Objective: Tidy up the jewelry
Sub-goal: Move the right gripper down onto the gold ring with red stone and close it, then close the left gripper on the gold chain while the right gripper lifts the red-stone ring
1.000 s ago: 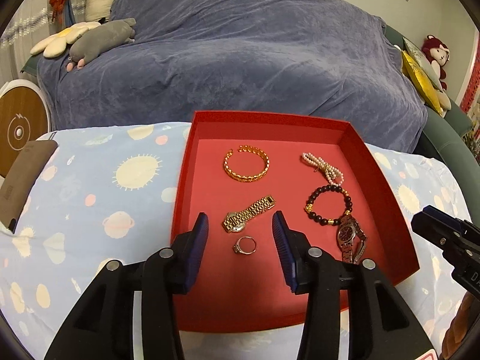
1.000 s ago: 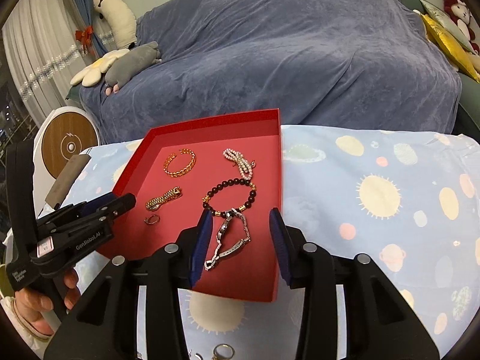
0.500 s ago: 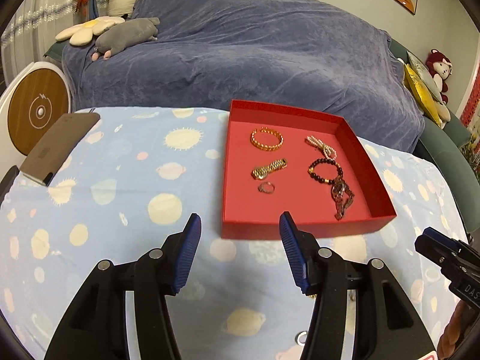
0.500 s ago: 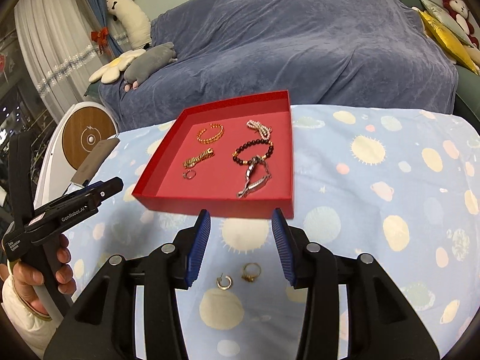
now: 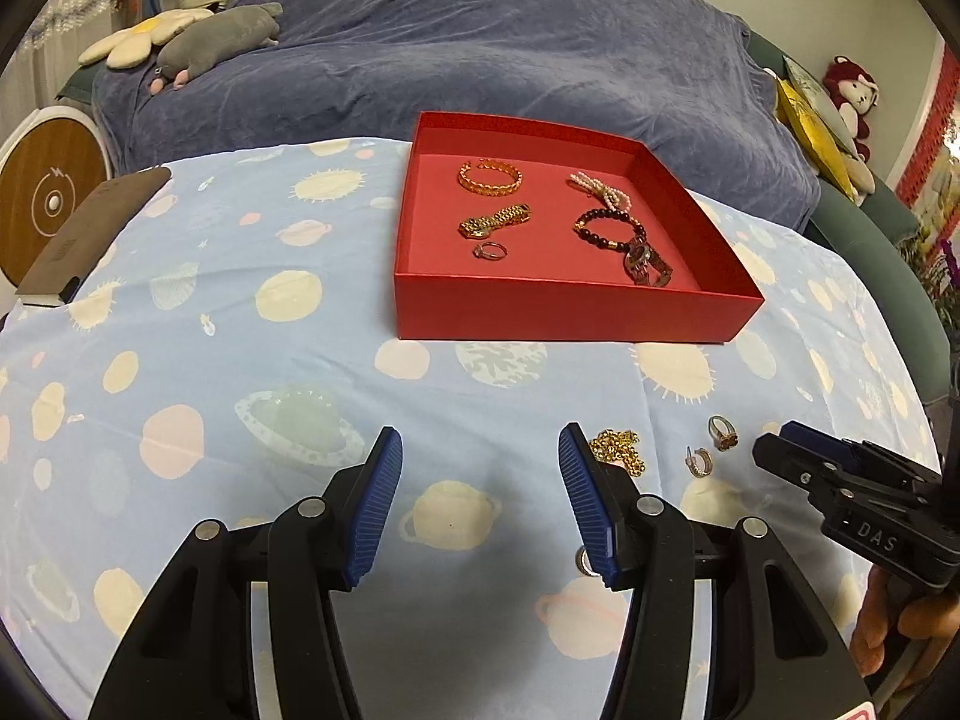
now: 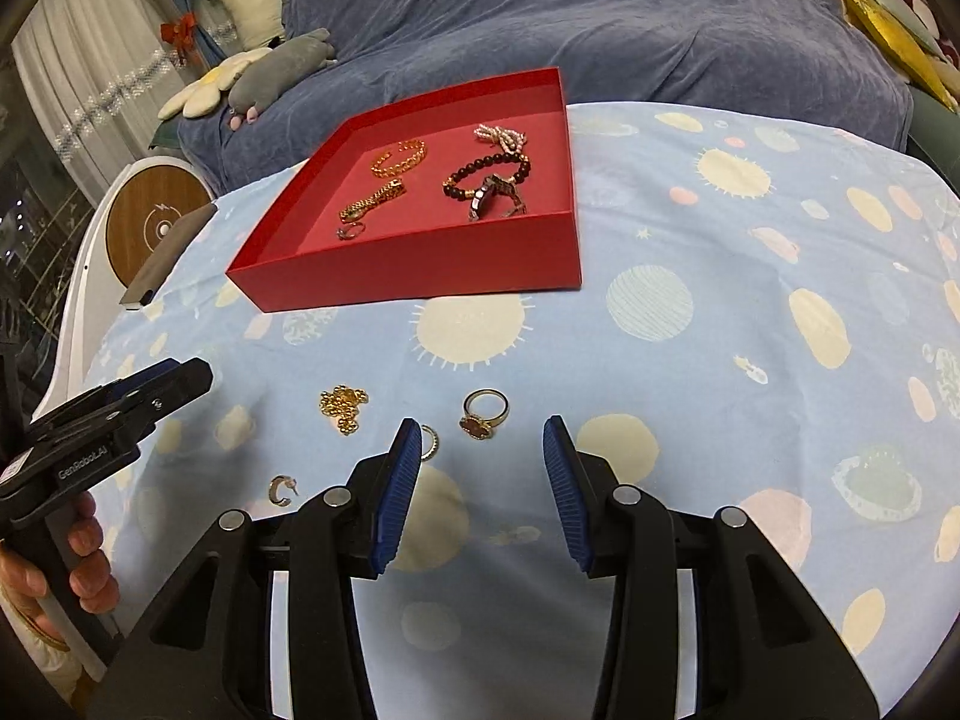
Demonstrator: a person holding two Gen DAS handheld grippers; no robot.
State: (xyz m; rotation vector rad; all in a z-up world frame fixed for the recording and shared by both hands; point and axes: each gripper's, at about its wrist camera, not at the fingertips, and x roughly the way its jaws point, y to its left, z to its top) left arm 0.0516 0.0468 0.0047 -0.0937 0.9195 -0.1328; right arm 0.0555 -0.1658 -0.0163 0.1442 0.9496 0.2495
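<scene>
A red tray (image 5: 576, 306) (image 6: 420, 264) on the planet-print cloth holds a gold bangle (image 5: 489, 176), a gold watch (image 5: 495, 221), a ring (image 5: 490, 251), a pearl bracelet (image 5: 600, 189), a dark bead bracelet (image 5: 606, 228) and a silver watch (image 5: 645, 261). Loose on the cloth in front lie a gold chain (image 5: 618, 447) (image 6: 343, 405), a brown-stone ring (image 6: 485, 411), and two hoop earrings (image 6: 429, 441) (image 6: 282, 489). My left gripper (image 5: 480, 438) is open over bare cloth, with the chain just right of it. My right gripper (image 6: 481, 425) is open, with the brown-stone ring just ahead between its tips.
A brown phone case (image 5: 90, 234) lies at the cloth's left edge beside a round wood-faced device (image 5: 48, 204). Behind the table is a sofa under a blue blanket (image 5: 480, 60) with plush toys (image 5: 210, 42). A person's hand (image 6: 54, 570) holds the left gripper's handle.
Both grippers have drawn back from over the tray toward the table's near side. The loose chain, ring and earrings have come into view. The left jaws stand a little wider.
</scene>
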